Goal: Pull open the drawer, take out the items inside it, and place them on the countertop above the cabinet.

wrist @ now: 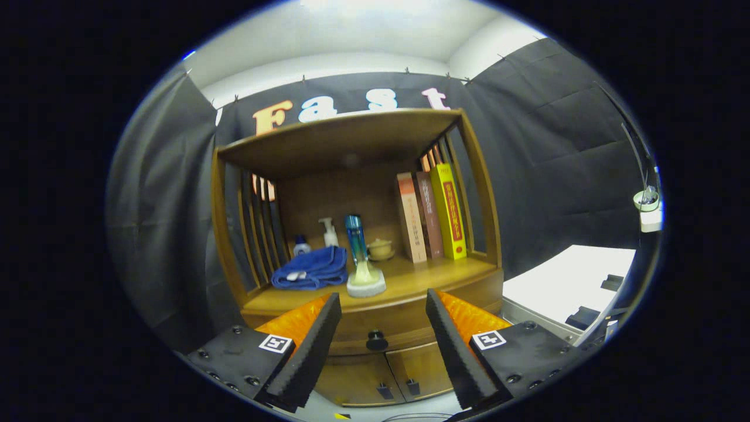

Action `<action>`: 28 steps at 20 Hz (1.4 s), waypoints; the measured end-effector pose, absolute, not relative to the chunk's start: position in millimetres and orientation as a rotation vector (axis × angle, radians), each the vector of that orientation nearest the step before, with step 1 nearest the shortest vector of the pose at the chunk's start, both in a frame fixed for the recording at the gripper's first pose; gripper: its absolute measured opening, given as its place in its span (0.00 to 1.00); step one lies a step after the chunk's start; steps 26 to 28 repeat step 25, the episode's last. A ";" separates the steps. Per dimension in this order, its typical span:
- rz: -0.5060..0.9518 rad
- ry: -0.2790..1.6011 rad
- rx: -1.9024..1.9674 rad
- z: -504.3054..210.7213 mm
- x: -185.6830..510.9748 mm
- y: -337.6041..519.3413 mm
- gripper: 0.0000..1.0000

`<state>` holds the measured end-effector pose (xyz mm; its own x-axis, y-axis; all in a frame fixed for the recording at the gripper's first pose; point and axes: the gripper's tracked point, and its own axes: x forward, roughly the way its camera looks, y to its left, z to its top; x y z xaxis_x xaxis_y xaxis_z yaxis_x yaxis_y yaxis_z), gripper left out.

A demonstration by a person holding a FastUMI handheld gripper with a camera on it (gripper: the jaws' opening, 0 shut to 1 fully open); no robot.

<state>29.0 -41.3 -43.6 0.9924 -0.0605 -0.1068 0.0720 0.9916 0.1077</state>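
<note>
Ribbed black jaws gape, framing the wooden drawer's round knob.

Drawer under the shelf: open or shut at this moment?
Shut. The drawer front sits flush with the cabinet, its knob untouched between the open gripper fingers.

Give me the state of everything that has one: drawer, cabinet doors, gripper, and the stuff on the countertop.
Drawer: shut, knob untouched.
Cabinet doors: both shut.
Gripper: open, fingers apart, holding nothing, knob just ahead between them.
Towel: crumpled on the countertop.
Blue bottle: upright.
Pump bottle: upright.
Books: standing, leaning slightly.
Lidded cup: lid on.
</note>
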 end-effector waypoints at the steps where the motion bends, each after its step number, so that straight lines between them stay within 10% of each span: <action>1: -0.070 0.086 0.112 -30.5 27.4 -45.1 0.96; 28: -0.008 0.058 0.083 -31.6 11.6 -25.1 0.96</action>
